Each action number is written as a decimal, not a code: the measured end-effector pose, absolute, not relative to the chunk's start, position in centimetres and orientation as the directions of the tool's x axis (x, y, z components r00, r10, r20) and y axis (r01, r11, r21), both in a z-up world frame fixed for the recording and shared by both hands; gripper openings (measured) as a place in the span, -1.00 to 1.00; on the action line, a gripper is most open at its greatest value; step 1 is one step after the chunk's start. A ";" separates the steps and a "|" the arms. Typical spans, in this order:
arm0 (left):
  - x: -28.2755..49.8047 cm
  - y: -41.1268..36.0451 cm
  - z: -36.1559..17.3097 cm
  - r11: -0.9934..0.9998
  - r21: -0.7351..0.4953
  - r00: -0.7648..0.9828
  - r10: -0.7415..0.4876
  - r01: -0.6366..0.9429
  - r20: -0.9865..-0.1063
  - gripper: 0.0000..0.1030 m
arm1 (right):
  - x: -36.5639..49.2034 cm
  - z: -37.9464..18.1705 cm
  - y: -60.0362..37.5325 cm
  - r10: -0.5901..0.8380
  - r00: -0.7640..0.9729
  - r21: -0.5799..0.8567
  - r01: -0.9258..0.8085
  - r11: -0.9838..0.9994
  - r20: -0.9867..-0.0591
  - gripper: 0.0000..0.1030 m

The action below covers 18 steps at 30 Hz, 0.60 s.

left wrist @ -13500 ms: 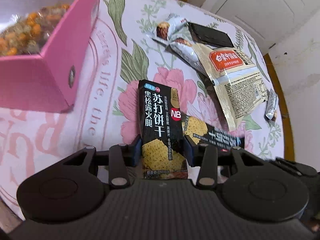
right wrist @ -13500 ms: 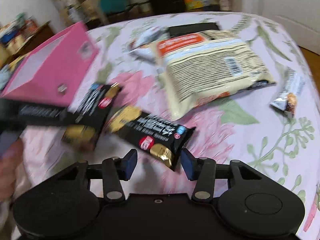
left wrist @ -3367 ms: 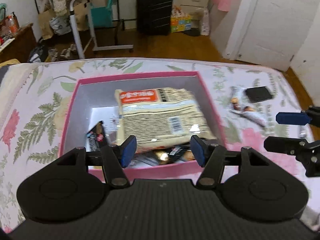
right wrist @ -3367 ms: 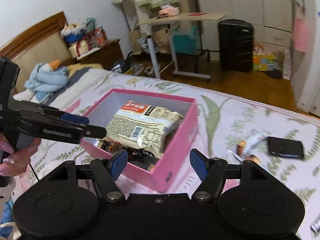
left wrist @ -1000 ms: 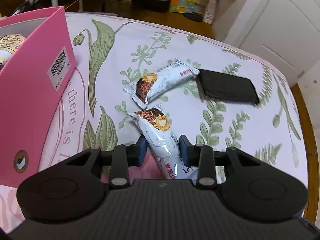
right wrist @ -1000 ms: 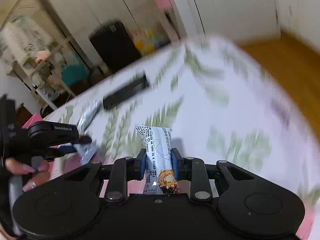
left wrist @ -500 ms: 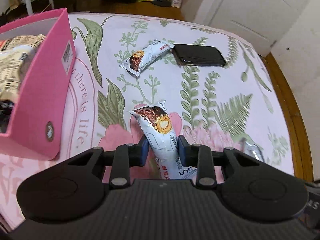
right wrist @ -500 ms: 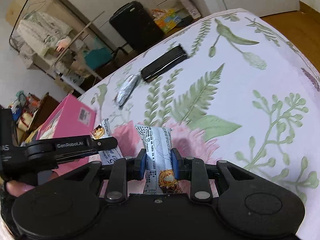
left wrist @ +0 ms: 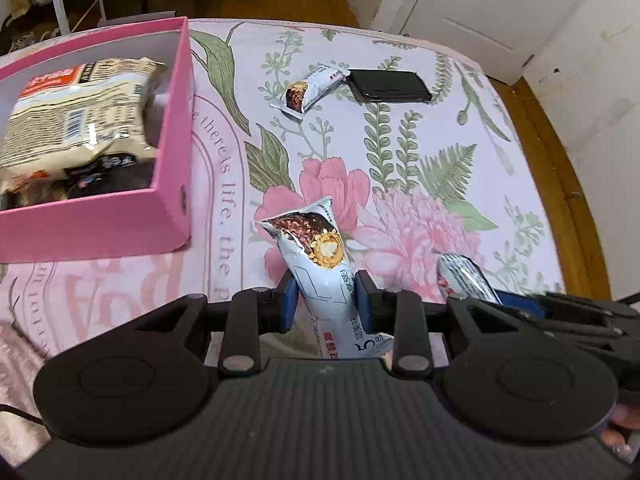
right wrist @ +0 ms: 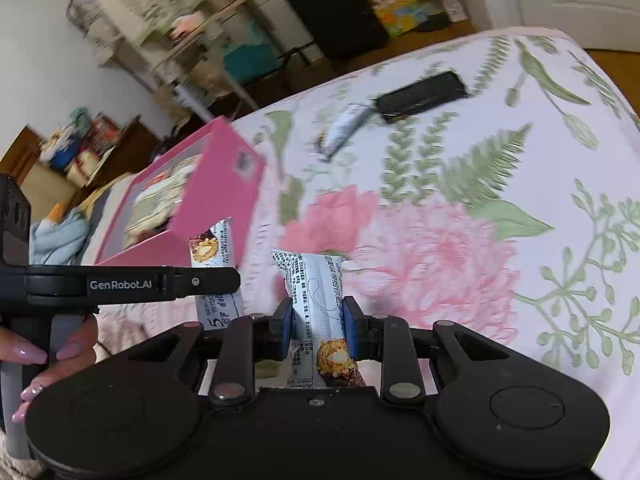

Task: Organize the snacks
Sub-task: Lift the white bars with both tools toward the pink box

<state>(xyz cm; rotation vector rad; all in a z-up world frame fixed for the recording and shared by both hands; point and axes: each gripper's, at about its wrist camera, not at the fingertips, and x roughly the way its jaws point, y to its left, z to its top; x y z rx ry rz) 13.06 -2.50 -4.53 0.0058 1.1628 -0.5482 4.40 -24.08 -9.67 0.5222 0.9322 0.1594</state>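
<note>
Foil snack bars — light, crinkly, slippery. Left hand-held gripper (left wrist: 325,300) clamped mid-wrapper on one bar (left wrist: 320,264), right hand-held gripper (right wrist: 314,326) on another (right wrist: 318,304), both above the bed beside the pink box (left wrist: 92,222) — mid-body grip best.

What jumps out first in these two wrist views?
Each gripper is clamped on a white snack bar: the left gripper holds one, the right gripper another, both above the flowered bedspread. To the left sits an open pink box already holding a big snack bag. One more bar lies beside a black wallet at the far side.
</note>
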 end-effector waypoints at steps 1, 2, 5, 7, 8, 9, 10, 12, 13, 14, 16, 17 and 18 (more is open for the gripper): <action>12.8 -1.8 -3.9 0.866 -0.280 0.282 -0.414 0.414 -0.865 -0.43 | 4.4 -9.1 -23.6 0.359 0.592 0.491 0.072 0.868 -0.721 -0.41; 12.7 -1.4 -3.5 0.867 -0.279 0.288 -0.414 0.412 -0.863 -0.43 | 4.4 -8.5 -23.1 0.365 0.590 0.487 0.056 0.872 -0.720 -0.41; 12.3 -0.1 -2.1 0.867 -0.283 0.309 -0.424 0.411 -0.851 -0.43 | 4.6 -6.7 -21.7 0.374 0.592 0.471 0.010 0.882 -0.714 -0.41; 12.2 0.7 -1.2 0.866 -0.283 0.328 -0.431 0.413 -0.840 -0.43 | 4.9 -5.7 -20.6 0.382 0.596 0.463 -0.019 0.886 -0.707 -0.41; 12.2 1.1 -0.8 0.867 -0.282 0.338 -0.432 0.411 -0.836 -0.43 | 5.1 -5.2 -20.2 0.385 0.598 0.458 -0.033 0.888 -0.703 -0.41; 12.3 1.5 -0.4 0.868 -0.281 0.346 -0.432 0.409 -0.833 -0.43 | 5.2 -4.8 -19.7 0.386 0.602 0.454 -0.043 0.890 -0.699 -0.41; 12.3 2.1 0.0 0.869 -0.282 0.353 -0.434 0.406 -0.829 -0.43 | 5.5 -4.2 -19.2 0.389 0.604 0.449 -0.058 0.892 -0.695 -0.41; 12.5 3.3 0.9 0.871 -0.285 0.371 -0.438 0.399 -0.819 -0.43 | 6.0 -3.2 -18.2 0.397 0.610 0.440 -0.087 0.894 -0.686 -0.41; 12.7 3.9 1.4 0.873 -0.285 0.382 -0.438 0.395 -0.814 -0.43 | 6.4 -2.8 -17.7 0.401 0.613 0.435 -0.102 0.895 -0.681 -0.41; 12.9 4.8 1.9 0.877 -0.282 0.397 -0.436 0.388 -0.808 -0.43 | 6.8 -2.3 -17.1 0.407 0.616 0.431 -0.119 0.894 -0.675 -0.41; 13.3 6.3 2.5 0.889 -0.270 0.426 -0.421 0.370 -0.801 -0.43 | 7.8 -1.4 -15.8 0.418 0.622 0.423 -0.150 0.894 -0.662 -0.41; 13.6 7.2 2.8 0.895 -0.263 0.440 -0.411 0.359 -0.799 -0.43 | 8.2 -1.1 -15.2 0.423 0.626 0.419 -0.164 0.893 -0.655 -0.41; 14.0 8.1 3.1 0.903 -0.257 0.452 -0.400 0.345 -0.797 -0.43 | 8.8 -0.8 -14.5 0.428 0.630 0.415 -0.179 0.892 -0.648 -0.41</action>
